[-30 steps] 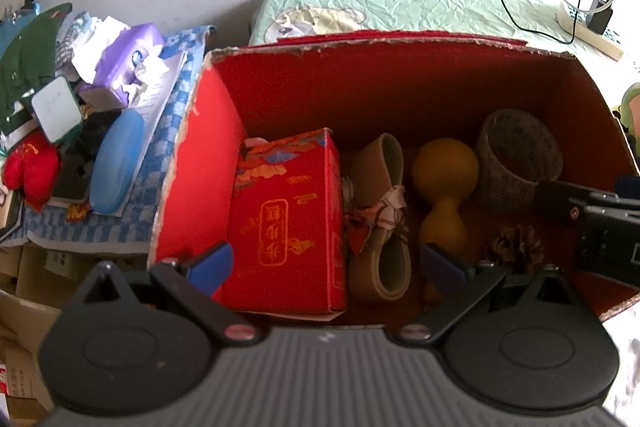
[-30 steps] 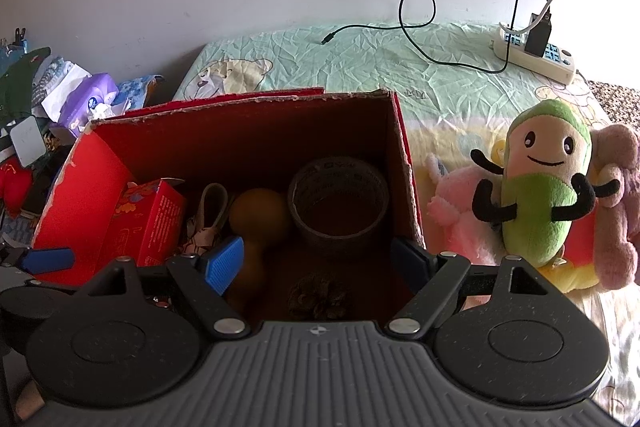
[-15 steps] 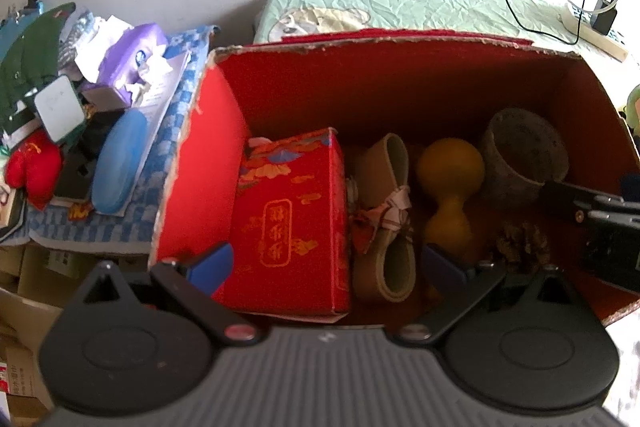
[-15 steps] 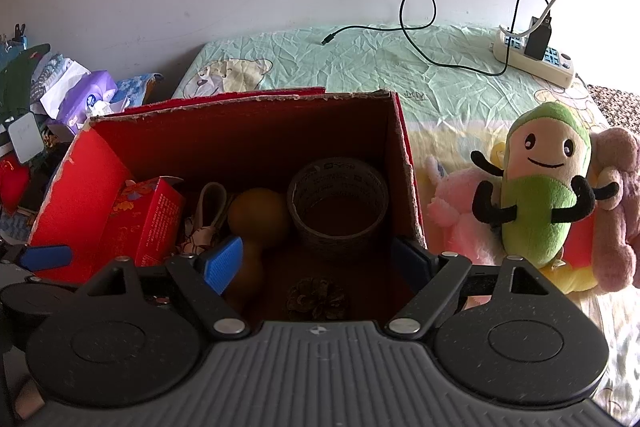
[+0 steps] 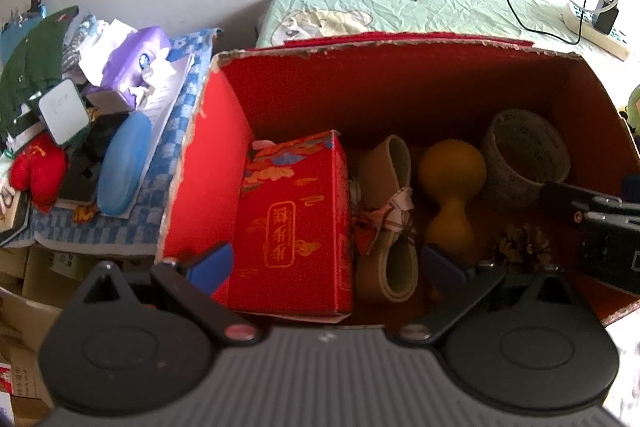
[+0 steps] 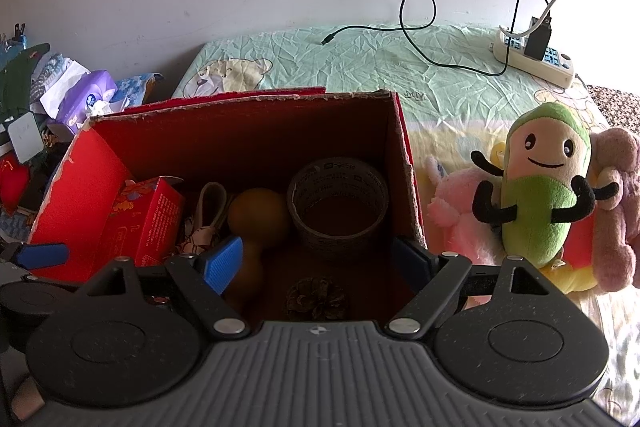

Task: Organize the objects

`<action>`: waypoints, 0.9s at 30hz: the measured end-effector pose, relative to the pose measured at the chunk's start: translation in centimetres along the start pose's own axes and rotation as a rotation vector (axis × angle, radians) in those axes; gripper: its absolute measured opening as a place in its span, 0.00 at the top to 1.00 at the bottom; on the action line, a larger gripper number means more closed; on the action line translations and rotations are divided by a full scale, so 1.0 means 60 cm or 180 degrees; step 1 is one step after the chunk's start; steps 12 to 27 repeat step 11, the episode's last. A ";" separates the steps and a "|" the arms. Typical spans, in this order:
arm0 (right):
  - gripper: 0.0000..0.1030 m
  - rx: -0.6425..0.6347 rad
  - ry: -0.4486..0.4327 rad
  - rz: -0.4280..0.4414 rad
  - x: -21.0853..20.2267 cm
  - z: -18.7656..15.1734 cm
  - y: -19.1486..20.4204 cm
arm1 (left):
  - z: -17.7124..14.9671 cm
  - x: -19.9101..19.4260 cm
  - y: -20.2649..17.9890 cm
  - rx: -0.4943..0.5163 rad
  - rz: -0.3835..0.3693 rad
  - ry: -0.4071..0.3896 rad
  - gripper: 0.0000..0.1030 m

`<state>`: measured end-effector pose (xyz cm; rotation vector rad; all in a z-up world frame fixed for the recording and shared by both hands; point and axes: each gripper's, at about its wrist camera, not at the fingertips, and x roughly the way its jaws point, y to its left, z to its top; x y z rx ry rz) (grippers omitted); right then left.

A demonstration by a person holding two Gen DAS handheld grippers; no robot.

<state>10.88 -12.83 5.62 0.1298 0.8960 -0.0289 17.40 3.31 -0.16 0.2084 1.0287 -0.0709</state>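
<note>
Item: red cardboard box (image 5: 224, 163), open-topped, standing on the bed (image 6: 360, 67) beside a cluttered side stack.

Contents, left to right in my left wrist view: red gift carton (image 5: 294, 227) upright against the left wall; tan sandal (image 5: 386, 219) just beside it; yellow gourd (image 5: 452, 199); roll of tape (image 5: 524, 163) at the right wall; pine cone (image 5: 524, 247) in front of the tape, near the front edge.

Tools: my left gripper (image 5: 326, 263) spread wide and empty, hanging over the carton and sandal; my right gripper (image 6: 318, 259) likewise wide and empty, over the gourd, tape and pine cone.

Step in hand (my judgement): picking the next item to lift out or straighten. The pine cone sits nearest my right gripper and stands clear of its neighbours, so I'd come straight down and close gently, as its scales look brittle. The gourd is round and may slip; I'd take it at the narrow waist.

Edges: the right wall stands close to my right fingers (image 6: 410, 261), and the torn rim could snag. The two tools sit near each other over the box, so one moves at a time.

Open room: bare bedsheet behind the box, save a charging cable (image 6: 420, 39) and power strip (image 6: 536, 63); plush toys (image 6: 540, 187) fill the right side.
</note>
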 end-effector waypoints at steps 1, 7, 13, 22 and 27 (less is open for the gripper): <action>0.18 0.0000 -0.0001 0.0000 0.000 0.000 0.000 | 0.000 0.000 0.000 -0.0002 0.0007 -0.0001 0.03; 0.18 0.0002 -0.0002 -0.0002 0.000 -0.001 0.000 | 0.000 -0.004 -0.003 0.0031 0.0018 -0.0050 0.04; 0.18 0.0003 -0.0002 -0.0001 -0.001 -0.001 0.000 | 0.001 -0.008 -0.005 0.0043 0.0049 -0.0083 0.05; 0.18 0.0003 -0.0002 -0.0001 -0.001 -0.001 0.000 | 0.001 -0.008 -0.005 0.0043 0.0049 -0.0083 0.05; 0.18 0.0003 -0.0002 -0.0001 -0.001 -0.001 0.000 | 0.001 -0.008 -0.005 0.0043 0.0049 -0.0083 0.05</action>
